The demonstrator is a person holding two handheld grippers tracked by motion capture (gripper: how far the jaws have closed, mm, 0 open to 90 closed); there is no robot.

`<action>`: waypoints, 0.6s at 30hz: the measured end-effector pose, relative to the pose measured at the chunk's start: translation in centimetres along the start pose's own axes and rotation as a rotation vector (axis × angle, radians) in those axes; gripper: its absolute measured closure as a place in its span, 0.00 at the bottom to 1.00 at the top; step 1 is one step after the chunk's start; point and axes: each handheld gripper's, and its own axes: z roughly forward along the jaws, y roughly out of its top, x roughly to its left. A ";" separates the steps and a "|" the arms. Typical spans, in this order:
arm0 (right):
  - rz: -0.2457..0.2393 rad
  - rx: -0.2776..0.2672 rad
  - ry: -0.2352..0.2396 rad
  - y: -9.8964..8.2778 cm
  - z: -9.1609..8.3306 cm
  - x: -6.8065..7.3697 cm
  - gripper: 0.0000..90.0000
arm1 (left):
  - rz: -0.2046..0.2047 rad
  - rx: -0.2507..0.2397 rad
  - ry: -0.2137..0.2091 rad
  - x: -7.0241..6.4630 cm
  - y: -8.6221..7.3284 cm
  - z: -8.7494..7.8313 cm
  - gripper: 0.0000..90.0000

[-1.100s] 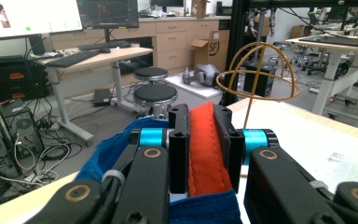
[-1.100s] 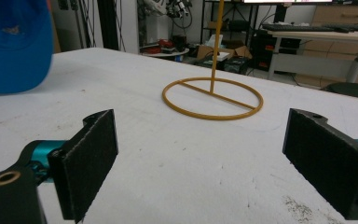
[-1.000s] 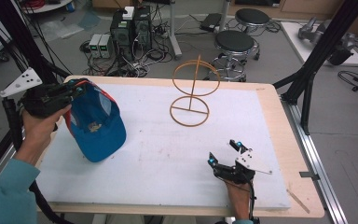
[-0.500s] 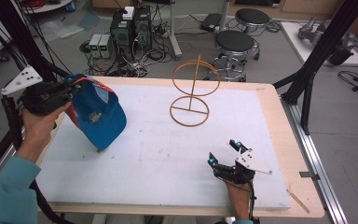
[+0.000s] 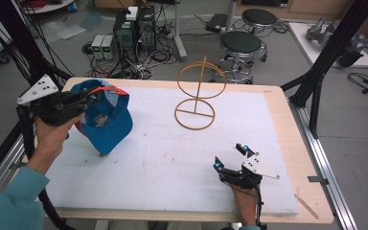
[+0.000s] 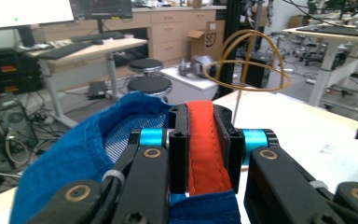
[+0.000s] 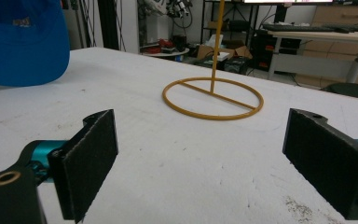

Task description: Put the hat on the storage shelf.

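Observation:
A blue cap (image 5: 104, 125) with an orange-red strap hangs above the white tabletop at the left, its lower tip near or touching the surface. My left gripper (image 5: 90, 98) is shut on it. In the left gripper view the jaws pinch the strap (image 6: 205, 144), with the cap's blue cloth (image 6: 81, 154) below and to the left. A yellow wire stand (image 5: 196, 96), two rings on a post, rises at the table's far middle (image 6: 247, 60) (image 7: 213, 98). My right gripper (image 5: 230, 157) rests near the front edge, open and empty (image 7: 200, 158). The cap (image 7: 23, 42) hangs far left there.
The white mat (image 5: 172, 158) lies on a wooden table (image 5: 287, 124). Black frame posts (image 5: 316, 81) stand at the right edge and at the left. Round stools (image 5: 242, 45) and computer boxes (image 5: 134, 28) with cables are on the floor behind.
The left hand has lifted and tipped the cap: it was lying more flat a second ago and now hangs more upright, slightly to the right. The right gripper has not moved.

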 end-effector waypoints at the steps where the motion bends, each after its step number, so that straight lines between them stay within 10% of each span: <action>1: 0.001 0.000 0.000 0.0 0.0 0.0 0.10 | -0.006 0.003 -0.006 -0.3 -0.1 0.2 0.87; 18: -0.002 -0.002 0.002 0.0 0.0 -0.1 0.10 | -0.095 0.048 -0.193 -7.4 -2.4 6.0 0.86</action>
